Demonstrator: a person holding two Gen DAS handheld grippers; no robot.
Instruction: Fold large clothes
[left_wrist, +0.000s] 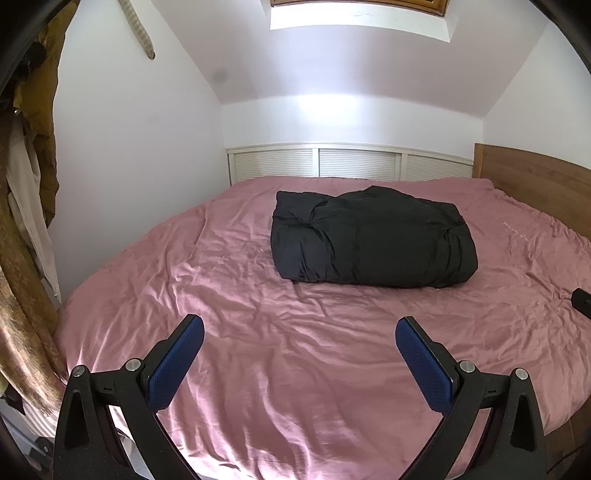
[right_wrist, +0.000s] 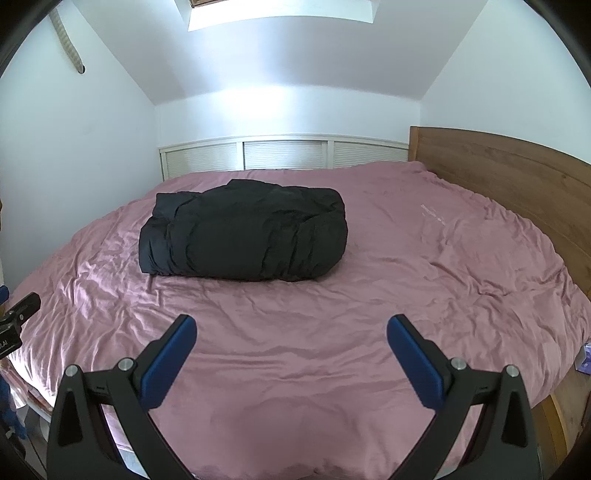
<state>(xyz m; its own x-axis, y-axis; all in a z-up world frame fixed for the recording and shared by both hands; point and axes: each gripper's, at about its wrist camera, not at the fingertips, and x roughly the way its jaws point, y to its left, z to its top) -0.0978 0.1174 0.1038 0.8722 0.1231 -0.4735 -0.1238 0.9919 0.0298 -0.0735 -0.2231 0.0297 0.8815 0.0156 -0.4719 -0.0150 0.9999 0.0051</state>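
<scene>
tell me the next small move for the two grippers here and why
Probably bring both grippers forward toward the black jacket. It lies bunched up in the middle of the pink bed cover, and the left gripper and right gripper both hang open and empty over bare cover, well short of it. Nothing can be folded until they reach an edge to grip.

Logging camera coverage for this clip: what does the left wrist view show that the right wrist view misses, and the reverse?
Only the left wrist view shows the hanging clothes along its left edge, plus the left gripper, open over the sheet. Only the right wrist view shows the right gripper, also open, and the purple box at its right edge. Both show the folded black garment resting on the pink bedsheet, the wooden headboard, and the white louvred panels.
</scene>
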